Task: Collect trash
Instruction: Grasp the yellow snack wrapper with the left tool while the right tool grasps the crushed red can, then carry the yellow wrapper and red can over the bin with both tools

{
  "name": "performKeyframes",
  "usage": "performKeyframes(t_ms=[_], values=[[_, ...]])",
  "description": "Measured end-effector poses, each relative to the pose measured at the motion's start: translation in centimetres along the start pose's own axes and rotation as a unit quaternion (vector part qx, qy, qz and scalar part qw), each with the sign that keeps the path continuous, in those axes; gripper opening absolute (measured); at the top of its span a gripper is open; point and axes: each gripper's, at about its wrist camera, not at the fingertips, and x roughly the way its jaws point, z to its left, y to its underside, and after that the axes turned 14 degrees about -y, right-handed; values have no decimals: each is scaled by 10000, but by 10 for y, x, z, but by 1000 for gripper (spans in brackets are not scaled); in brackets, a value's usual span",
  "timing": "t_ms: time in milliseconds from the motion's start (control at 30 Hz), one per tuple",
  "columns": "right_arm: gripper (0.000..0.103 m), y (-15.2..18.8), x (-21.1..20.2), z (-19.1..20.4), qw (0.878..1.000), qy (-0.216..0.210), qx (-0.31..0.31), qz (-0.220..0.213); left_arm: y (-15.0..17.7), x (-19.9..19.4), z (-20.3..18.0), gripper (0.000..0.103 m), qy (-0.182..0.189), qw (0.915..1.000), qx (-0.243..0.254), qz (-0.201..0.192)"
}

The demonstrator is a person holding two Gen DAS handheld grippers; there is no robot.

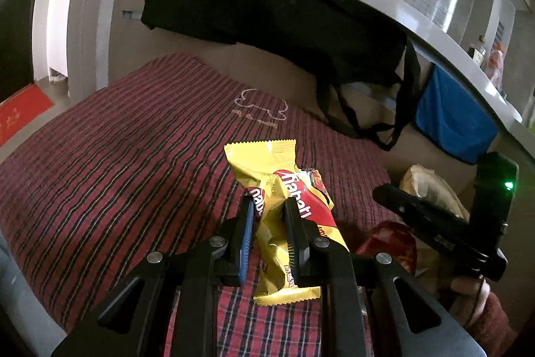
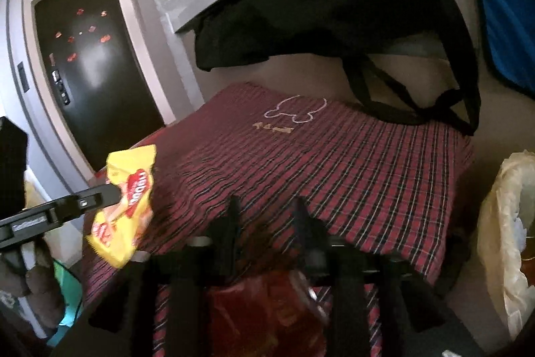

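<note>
A crinkled yellow foil snack wrapper (image 1: 284,216) with a red logo band and serrated ends sits upright between the left tongs (image 1: 271,206), whose jaws are closed on its middle, holding it above the red plaid striped cushion (image 1: 133,163). In the right wrist view the wrapper (image 2: 125,206) hangs at the near left. The right tongs (image 2: 267,209) stand apart with a wide gap; a red crumpled packet (image 2: 264,306) lies low between their arms, though whether it is gripped is unclear. A black fabric bag (image 2: 317,12) slumps at the far side, a blue cloth (image 1: 451,122) hangs right, and a pale plastic bag (image 2: 501,240) sits at the near right.
</note>
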Motion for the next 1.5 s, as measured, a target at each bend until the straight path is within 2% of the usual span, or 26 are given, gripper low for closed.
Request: performKeyframes(t_ms=[67, 200, 367, 400, 467, 500, 533, 567, 633, 733, 900, 1033, 1167, 1267, 1400, 1500], values=[[68, 4, -11, 6, 10000, -8, -69, -57, 1, 0, 3, 19, 59, 10000, -41, 12], [68, 21, -29, 17, 9996, 171, -152, 156, 5, -5, 7, 19, 171, 9998, -87, -21], [68, 46, -27, 0, 9969, 567, 404, 368, 11, -5, 6, 19, 276, 9996, -98, 32], [68, 50, -23, -6, 9956, 580, 589, 435, 12, -5, 5, 19, 279, 9996, -93, 52], [70, 57, -12, -17, 9932, 350, 942, 591, 14, -5, 4, 19, 266, 9996, -75, 73], [69, 57, -12, -15, 9944, 384, 862, 486, 14, -5, 3, 19, 242, 9997, -62, 71], [66, 56, -7, -12, 9945, 469, 738, 579, 15, -5, 3, 19, 218, 9997, -52, 69], [57, 54, -3, -10, 9950, 366, 648, 664, 15, -5, 3, 19, 194, 9998, -47, 74], [56, 50, 0, -4, 9951, 410, 515, 741, 16, -4, 3, 19, 166, 9998, -38, 94], [56, 43, -6, 6, 9970, 474, 219, 569, 15, -7, 0, 19, 140, 9999, 21, 34], [56, 21, -36, 4, 9985, 511, 187, 70, 8, -15, -15, 19, 199, 9995, 168, -164], [56, 3, -78, -5, 9965, 742, 127, -362, -2, -24, -45, 19, 365, 9975, 425, -422], [56, -8, -127, -21, 9903, 1190, 39, -712, -11, -25, -100, 19, 725, 9927, 773, -578], [56, -11, -164, -39, 9813, 1703, -9, -903, -17, -22, -144, 19, 1050, 9875, 967, -666], [56, -10, -212, -74, 9631, 2402, 70, -1211, -20, -14, -210, 19, 1455, 9779, 1221, -872], [56, -7, -235, -101, 9535, 2682, 239, -1352, -19, 1, -251, 19, 1710, 9733, 1290, -821]])
